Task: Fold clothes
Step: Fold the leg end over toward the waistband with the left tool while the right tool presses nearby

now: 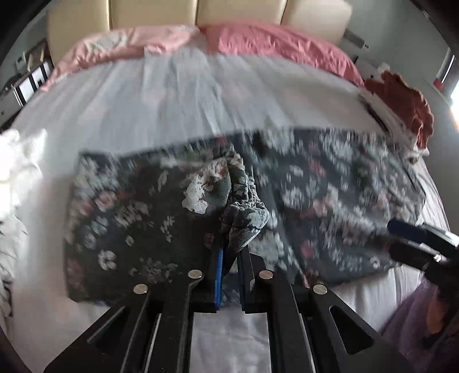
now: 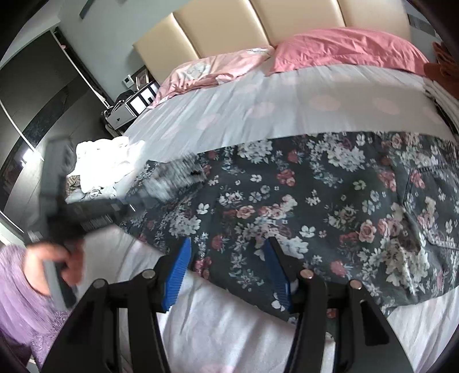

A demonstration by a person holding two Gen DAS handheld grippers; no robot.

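Observation:
A dark grey floral garment (image 1: pixel 330 195) (image 2: pixel 315 206) lies spread across the white bed sheet (image 1: pixel 143 109). In the left wrist view my left gripper (image 1: pixel 231 249) is shut on a bunched fold of this garment, lifted above the rest; the picture is blurred by motion. From the right wrist view the left gripper (image 2: pixel 94 212) shows as a blur at the left, held by a hand (image 2: pixel 57 266) in a lilac sleeve. My right gripper (image 2: pixel 226 249) stands open over the garment's near edge, and its blue pads (image 2: pixel 178 272) press on nothing. It also shows at the far right (image 1: pixel 413 238).
A heap of white clothes (image 1: pixel 17 172) (image 2: pixel 103 163) lies at the bed's left side. Two pink pillows (image 1: pixel 272 43) (image 2: pixel 344 48) rest against the beige headboard (image 2: pixel 258 23). A rust-coloured cloth (image 1: pixel 401 106) and a folded stack (image 2: pixel 441 97) sit at the right edge.

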